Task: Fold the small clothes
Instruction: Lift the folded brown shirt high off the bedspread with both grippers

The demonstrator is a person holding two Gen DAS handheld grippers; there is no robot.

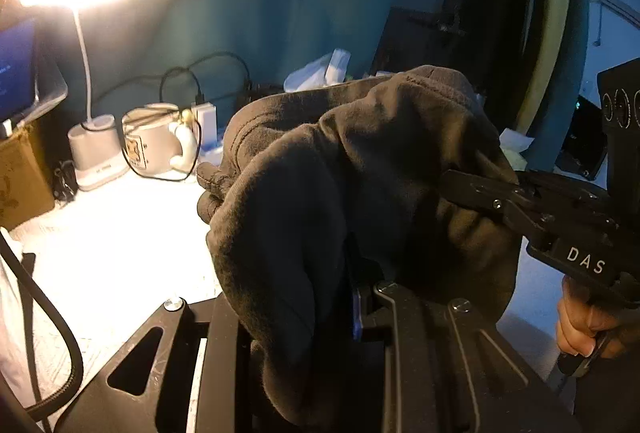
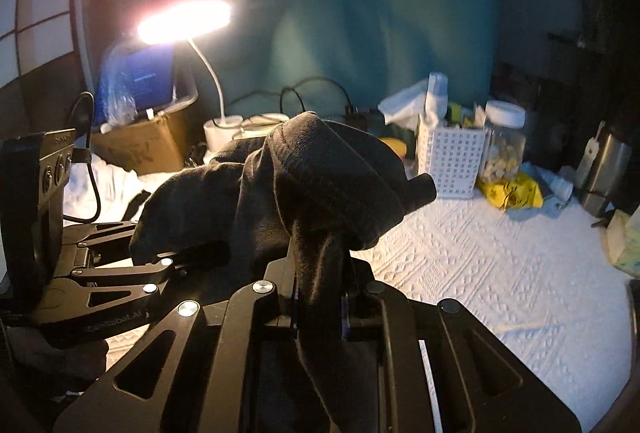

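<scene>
A small dark brown garment (image 1: 340,173) hangs bunched in the air between both grippers, above the white textured cloth (image 2: 480,257) on the table. My left gripper (image 1: 356,273) is shut on one part of it; its fingertips are hidden in the fabric. In the left wrist view the right gripper (image 1: 452,181) comes in from the right and bites into the garment. In the right wrist view the garment (image 2: 320,177) drapes over my right gripper (image 2: 320,273), which is shut on it, and the left gripper (image 2: 216,253) holds it from the left.
A lit white desk lamp (image 2: 184,17) stands at the back, by a mug (image 1: 152,145) and black cables. A white perforated basket (image 2: 452,161), a jar (image 2: 504,141), a yellow packet (image 2: 512,193) and a cardboard box (image 2: 140,145) line the table's far edge.
</scene>
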